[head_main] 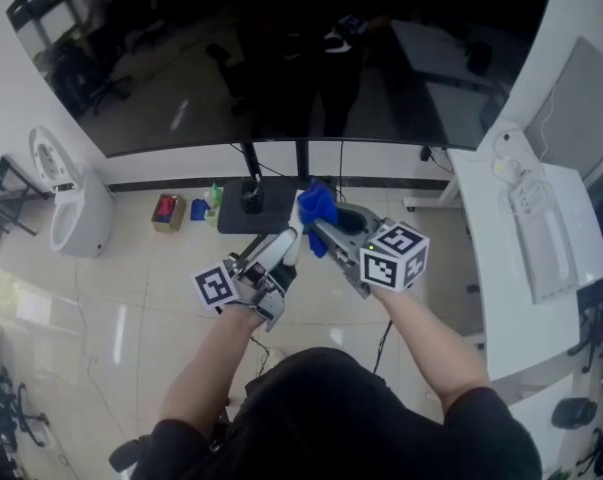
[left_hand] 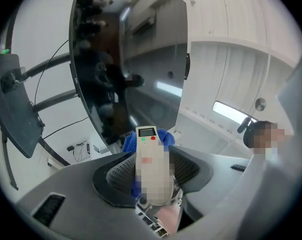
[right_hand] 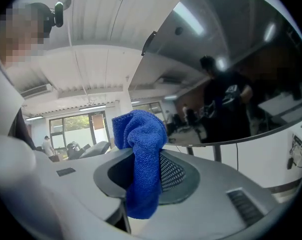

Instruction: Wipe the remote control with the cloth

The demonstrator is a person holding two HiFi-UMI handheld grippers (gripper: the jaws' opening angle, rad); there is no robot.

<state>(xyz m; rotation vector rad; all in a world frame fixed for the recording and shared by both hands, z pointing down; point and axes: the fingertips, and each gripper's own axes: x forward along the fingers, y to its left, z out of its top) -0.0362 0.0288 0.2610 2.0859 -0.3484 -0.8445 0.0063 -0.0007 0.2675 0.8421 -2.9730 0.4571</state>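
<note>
In the head view the jaws of both tools are hard to make out, because they meet in a small crowded spot above the pale tiled floor point(head_main: 131, 298), in front of the big dark television screen point(head_main: 281, 48). The left hand-held gripper point(head_main: 284, 251) holds the white remote control point(head_main: 289, 240), and only a narrow strip of it shows. The right hand-held gripper point(head_main: 319, 230) carries the blue cloth point(head_main: 318, 208), which sits just at the far end of the remote. In the left gripper view the jaws stand wide and are closed on the remote. Its long axis runs along the jaws, and the end with the small display, a green button and a red button points away from the hand. The lower part of the remote is blurred and its bottom end is hidden between the jaws. The cloth shows behind it on both sides, but it is not clear whether it presses on it. In the right gripper view the jaws, with dotted dark pads, pinch the cloth. It is soft, looped and bunched, with one fold above the jaws and a tail hanging below.
</note>
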